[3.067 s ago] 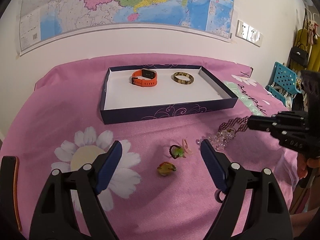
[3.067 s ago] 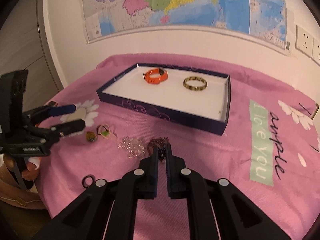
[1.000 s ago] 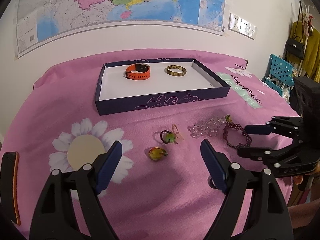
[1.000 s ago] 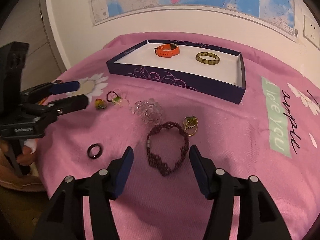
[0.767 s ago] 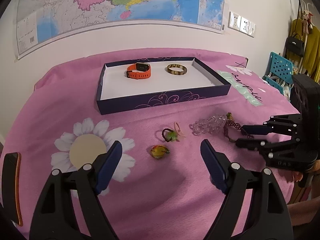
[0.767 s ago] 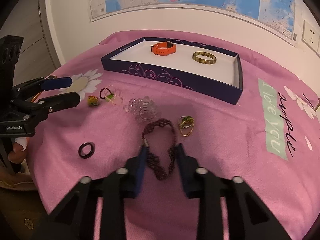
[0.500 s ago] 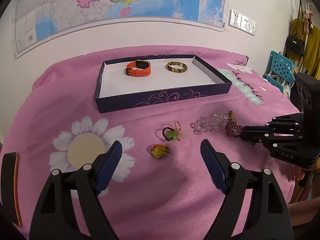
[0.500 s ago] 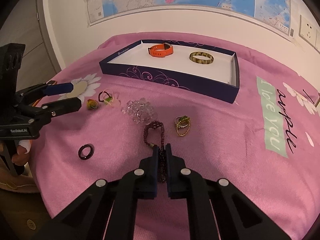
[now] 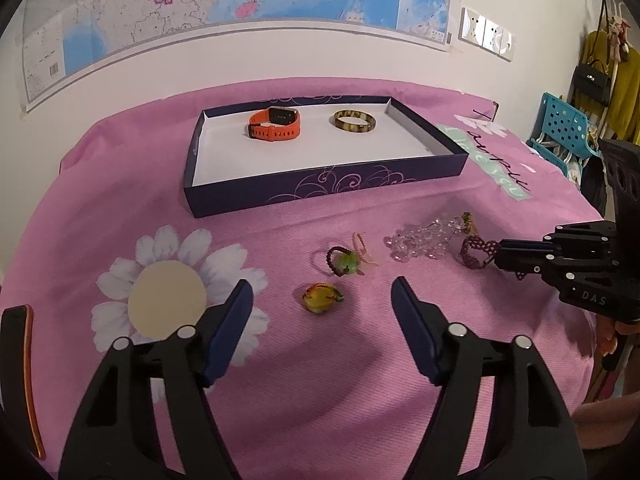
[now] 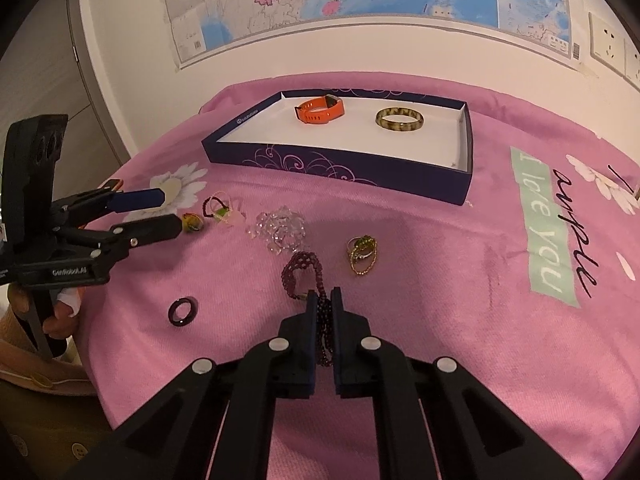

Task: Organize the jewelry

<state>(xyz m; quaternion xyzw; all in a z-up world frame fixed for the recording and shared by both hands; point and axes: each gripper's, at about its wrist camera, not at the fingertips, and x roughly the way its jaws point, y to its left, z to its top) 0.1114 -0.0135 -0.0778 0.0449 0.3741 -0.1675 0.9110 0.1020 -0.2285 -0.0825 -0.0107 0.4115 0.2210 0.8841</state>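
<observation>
My right gripper (image 10: pixel 324 294) is shut on a purple beaded bracelet (image 10: pixel 302 268), whose free loop lies bunched on the pink cloth ahead of the tips. The left wrist view shows the same bracelet (image 9: pixel 474 252) at the right gripper's (image 9: pixel 500 254) tip. My left gripper (image 9: pixel 320 292) has its jaws closing; a small yellow-green ring (image 9: pixel 320 298) lies on the cloth between the fingertips, untouched by the pads. A dark blue tray (image 9: pixel 324 192) farther back holds an orange watch band (image 9: pixel 276 124) and a brown bangle (image 9: pixel 354 122).
On the cloth lie a clear crystal bracelet (image 9: pixel 420 240), a green-bead ring with a pink loop (image 9: pixel 344 260), a gold ring with a green stone (image 10: pixel 362 256) and a black ring (image 10: pixel 183 311). A wall with a map stands behind the tray.
The right gripper, open around the flat purple bracelet a second ago, has shut on it and bunched it up. The left jaws have narrowed a little.
</observation>
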